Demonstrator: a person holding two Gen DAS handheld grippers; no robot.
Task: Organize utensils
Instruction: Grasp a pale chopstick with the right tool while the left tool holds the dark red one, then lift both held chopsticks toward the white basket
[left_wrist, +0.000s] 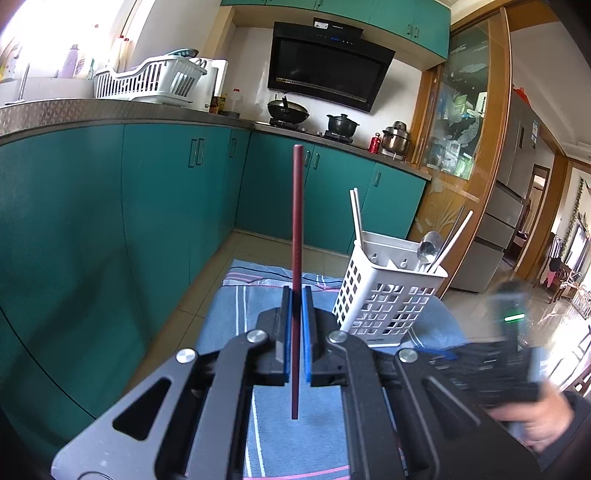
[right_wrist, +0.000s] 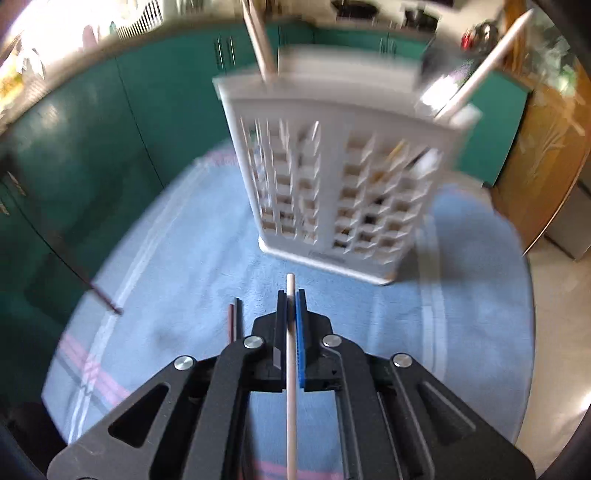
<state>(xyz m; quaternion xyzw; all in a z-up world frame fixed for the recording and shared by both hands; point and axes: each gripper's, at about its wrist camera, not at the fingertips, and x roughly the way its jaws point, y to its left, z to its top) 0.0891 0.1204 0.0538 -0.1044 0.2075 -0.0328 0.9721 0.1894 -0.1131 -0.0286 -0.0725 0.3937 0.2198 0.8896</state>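
Right wrist view blurred: right gripper (right_wrist: 291, 295) clamps white chopstick (right_wrist: 291, 354), near end cut off; left gripper (left_wrist: 296, 295) clamps dark red chopstick (left_wrist: 297, 240).

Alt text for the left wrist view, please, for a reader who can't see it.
The left gripper has its blue-padded fingers shut on a dark red chopstick held upright above a blue striped cloth. A white slotted utensil caddy with white chopsticks and a spoon stands to the right, teal kitchen cabinets behind.

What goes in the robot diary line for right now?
left gripper: shut on dark red chopstick | right gripper: shut on white chopstick | utensil holder: ahead
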